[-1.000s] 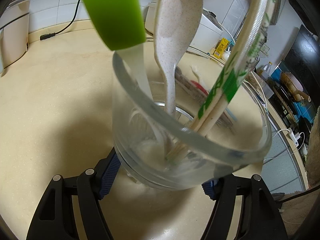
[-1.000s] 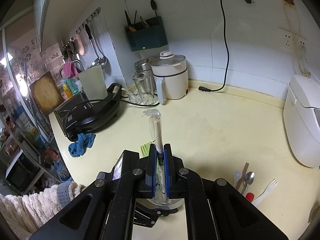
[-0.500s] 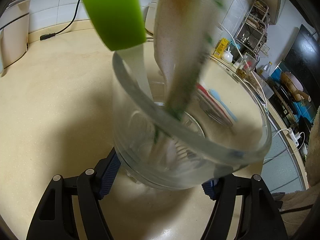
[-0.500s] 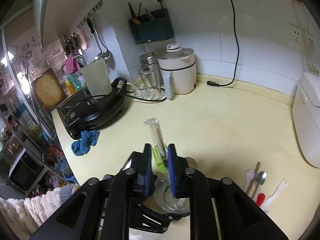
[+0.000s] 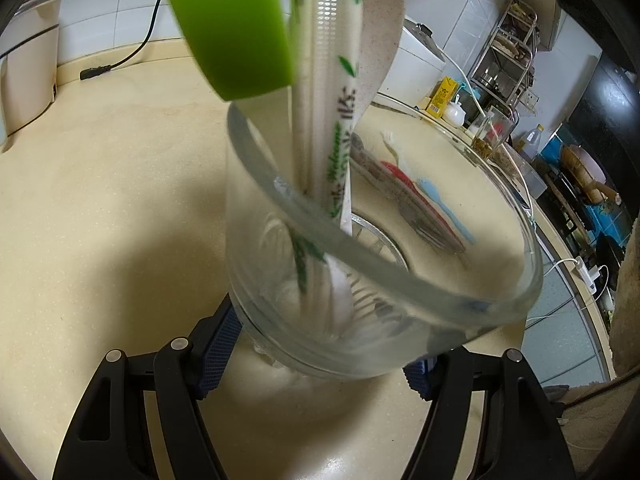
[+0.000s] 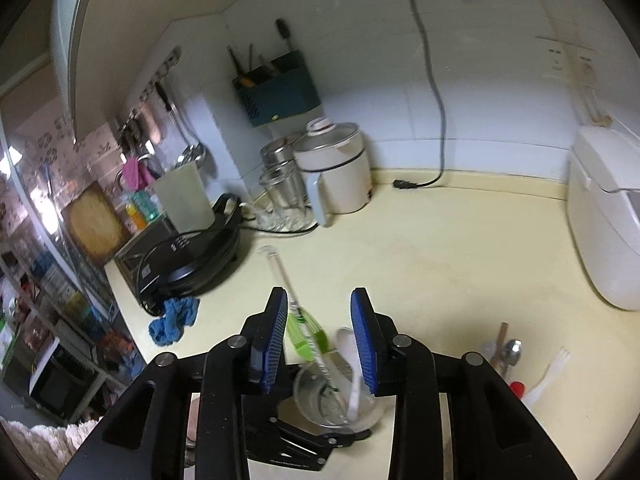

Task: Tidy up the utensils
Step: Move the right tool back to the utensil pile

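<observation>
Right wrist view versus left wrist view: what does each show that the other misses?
Only the right wrist view shows the open right gripper, jaws just opened with nothing between the pads, above the glass, and the electric kettle. Only the left wrist view shows the left gripper shut on the glass jar. Both show the wrapped chopsticks, the green spatula and the speckled spoon standing in it.

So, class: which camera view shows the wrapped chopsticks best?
The left wrist view: the wrapped chopsticks fill the frame, print readable, standing in the glass jar. In the right wrist view they are small and blurred, partly behind the right tool.
</observation>
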